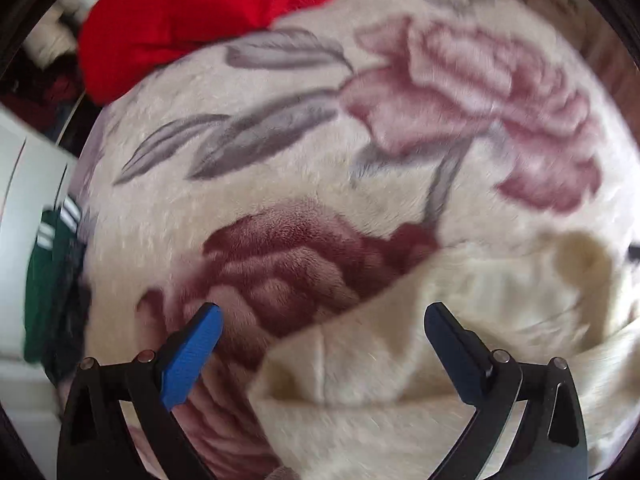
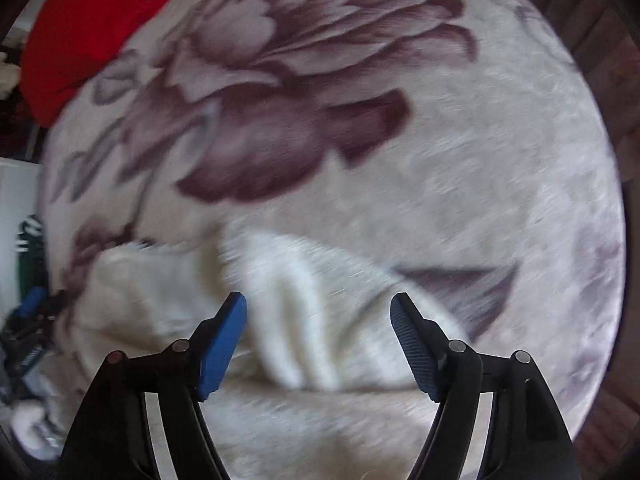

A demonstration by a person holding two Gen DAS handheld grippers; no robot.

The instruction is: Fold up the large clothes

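Left gripper (image 1: 322,312) spread wide, blue pads (image 1: 192,354) apart, nothing between them; hovering above cream garment (image 1: 420,360), contact not resolvable. Garment edge running diagonally between the fingers, seam visible near left-wrist frame bottom centre, bulk of fabric under the right-hand finger and bunched toward lower right. Floral blanket (image 1: 280,152) underneath, cream plush with maroon and pink blooms plus grey leaves, filling most of the view. Red cloth (image 1: 192,16) at far upper left on blanket edge. Green garment with white stripes (image 1: 44,280) off the blanket's left side, next to something dark, against a white surface (image 1: 24,184). Right gripper (image 2: 319,306) also spread wide, pads (image 2: 222,350) gripping nothing, poised over same cream garment (image 2: 280,300); folds bunched and ridged between the fingers, motion blur heavy, touching or not unclear. Floral blanket (image 2: 480,160) around it, large maroon bloom above centre, grey leaf just right of the garment. Red cloth (image 2: 88,32) upper left. Left gripper (image 2: 28,320) seen at far left edge of right-wrist view, beside the garment's left end, blue finger only partly visible. Brown floor (image 2: 600,60) beyond blanket's right side.
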